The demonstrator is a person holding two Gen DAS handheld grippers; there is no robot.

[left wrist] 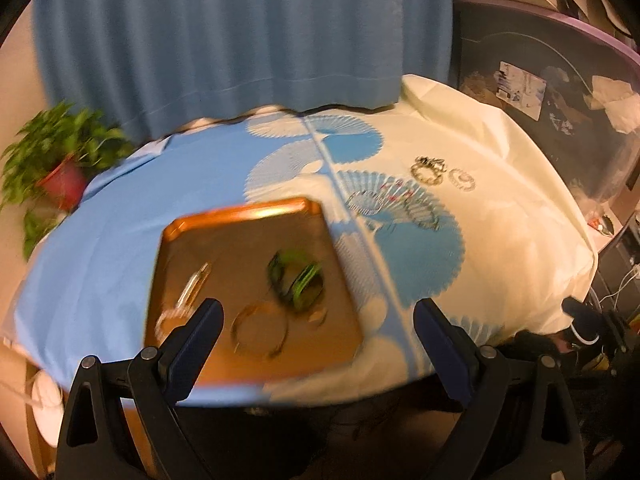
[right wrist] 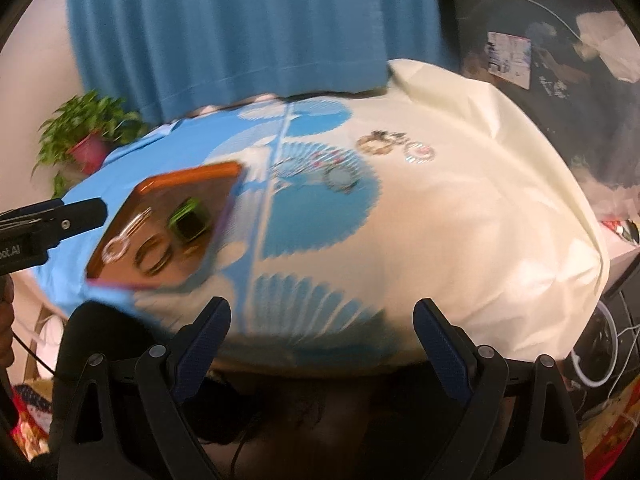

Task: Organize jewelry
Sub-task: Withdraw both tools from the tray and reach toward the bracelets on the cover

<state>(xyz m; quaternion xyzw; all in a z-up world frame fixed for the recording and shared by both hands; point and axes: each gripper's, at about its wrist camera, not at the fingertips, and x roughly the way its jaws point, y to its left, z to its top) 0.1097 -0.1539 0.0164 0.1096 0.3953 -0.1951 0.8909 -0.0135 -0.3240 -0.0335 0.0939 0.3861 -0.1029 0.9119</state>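
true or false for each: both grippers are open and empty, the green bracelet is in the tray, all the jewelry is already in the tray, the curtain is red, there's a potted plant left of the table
1. Both the left gripper and the right gripper are open and empty. True.
2. The green bracelet lies in the orange tray. True.
3. All the jewelry is in the tray. False: several bracelets lie on the tablecloth.
4. The curtain is red. False: it is blue.
5. A potted plant stands left of the table. True.
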